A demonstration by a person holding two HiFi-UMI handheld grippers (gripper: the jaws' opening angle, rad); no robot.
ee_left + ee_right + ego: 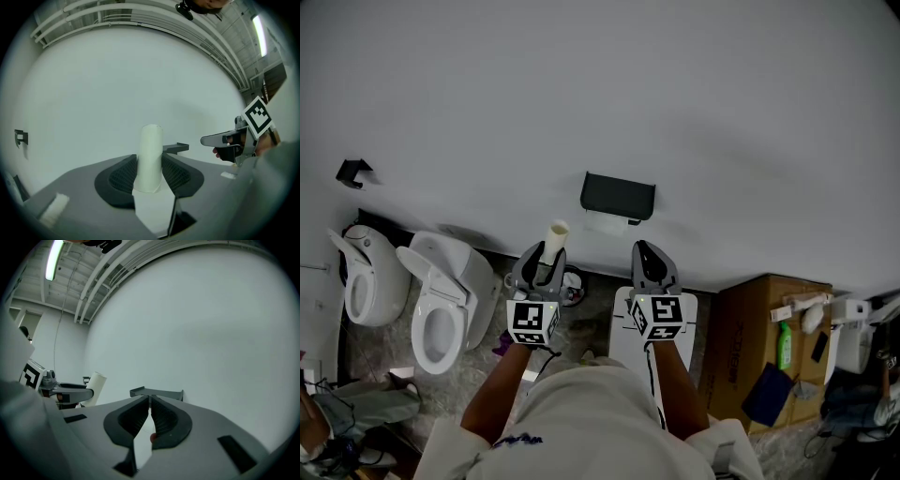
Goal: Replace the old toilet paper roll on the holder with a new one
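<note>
A black paper holder is fixed to the white wall, with a white roll showing just under it. My left gripper is shut on a bare cardboard tube, which stands up between its jaws to the left of the holder. In the left gripper view the tube sits between the pads, and the holder lies just beyond. My right gripper is shut and empty, below the holder's right end. In the right gripper view its jaws meet in front of the holder.
Two white toilets stand against the wall at the left. A cardboard box with a green bottle on it is at the right. A small black bracket hangs on the wall at far left.
</note>
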